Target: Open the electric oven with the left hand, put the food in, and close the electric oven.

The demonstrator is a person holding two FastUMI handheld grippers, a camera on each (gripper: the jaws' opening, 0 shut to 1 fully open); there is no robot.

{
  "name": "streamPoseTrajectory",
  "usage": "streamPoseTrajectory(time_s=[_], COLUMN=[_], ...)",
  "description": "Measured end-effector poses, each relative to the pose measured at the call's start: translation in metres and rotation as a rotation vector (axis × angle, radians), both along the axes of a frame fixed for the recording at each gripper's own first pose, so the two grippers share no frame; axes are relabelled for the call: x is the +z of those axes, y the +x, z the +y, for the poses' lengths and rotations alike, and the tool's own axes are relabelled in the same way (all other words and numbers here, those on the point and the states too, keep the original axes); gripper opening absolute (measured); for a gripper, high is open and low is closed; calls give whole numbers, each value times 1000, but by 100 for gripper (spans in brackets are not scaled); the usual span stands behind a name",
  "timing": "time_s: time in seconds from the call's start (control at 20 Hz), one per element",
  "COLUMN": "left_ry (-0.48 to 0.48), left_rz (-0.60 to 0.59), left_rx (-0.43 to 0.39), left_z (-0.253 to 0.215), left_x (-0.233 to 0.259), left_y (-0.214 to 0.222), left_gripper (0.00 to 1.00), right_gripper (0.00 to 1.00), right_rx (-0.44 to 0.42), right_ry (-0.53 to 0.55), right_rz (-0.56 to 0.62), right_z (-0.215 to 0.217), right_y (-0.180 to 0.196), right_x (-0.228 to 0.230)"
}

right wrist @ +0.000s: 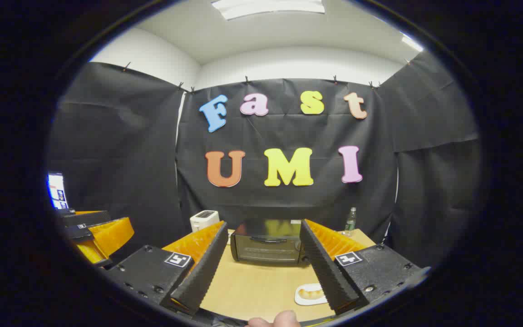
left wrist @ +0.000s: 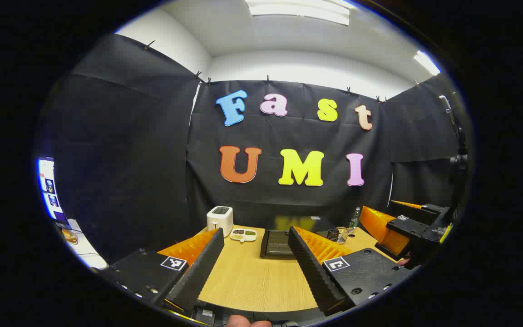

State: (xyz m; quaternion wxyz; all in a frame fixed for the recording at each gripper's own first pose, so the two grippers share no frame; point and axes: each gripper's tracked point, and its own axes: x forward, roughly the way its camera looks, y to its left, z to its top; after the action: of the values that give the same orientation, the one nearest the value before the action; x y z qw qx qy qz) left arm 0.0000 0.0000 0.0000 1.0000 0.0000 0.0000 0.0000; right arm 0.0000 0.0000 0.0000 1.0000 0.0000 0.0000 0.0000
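The black electric oven (right wrist: pixel 268 247) stands at the back of the wooden table (right wrist: pixel 252 288) with its door shut and the handle across the top of the glass. It also appears in the left gripper view as the oven (left wrist: pixel 277 243), partly behind one finger. A white plate with a bread roll (right wrist: pixel 309 294) lies on the table near my right gripper (right wrist: pixel 263 223), which is open and holds nothing. My left gripper (left wrist: pixel 256 230) is open too, above the table's front, well short of the oven. The right gripper (left wrist: pixel 407 229) shows off to its right.
A white toaster (left wrist: pixel 219 219) and a white dish of small foods (left wrist: pixel 243 235) sit left of the oven. A bottle (left wrist: pixel 355 218) stands at the back right. A lit screen (left wrist: pixel 48 188) is far left. Bare tabletop (left wrist: pixel 252 281) lies before the oven.
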Motion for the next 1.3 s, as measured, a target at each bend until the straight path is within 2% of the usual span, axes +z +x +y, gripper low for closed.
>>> streamPoseTrajectory(time_s=[0.6, 1.3], left_ry=[5, 10], left_rz=[21, 23], left_rx=[-12, 17], left_z=[-14, -17], left_x=[-9, -14], left_y=[9, 14], left_gripper=[94, 94], right_gripper=[98, 98], right_rx=[-28, -29], right_ry=[13, 13], right_rz=[14, 15], right_z=[-22, -38], right_y=[4, 10], right_x=[-9, -10])
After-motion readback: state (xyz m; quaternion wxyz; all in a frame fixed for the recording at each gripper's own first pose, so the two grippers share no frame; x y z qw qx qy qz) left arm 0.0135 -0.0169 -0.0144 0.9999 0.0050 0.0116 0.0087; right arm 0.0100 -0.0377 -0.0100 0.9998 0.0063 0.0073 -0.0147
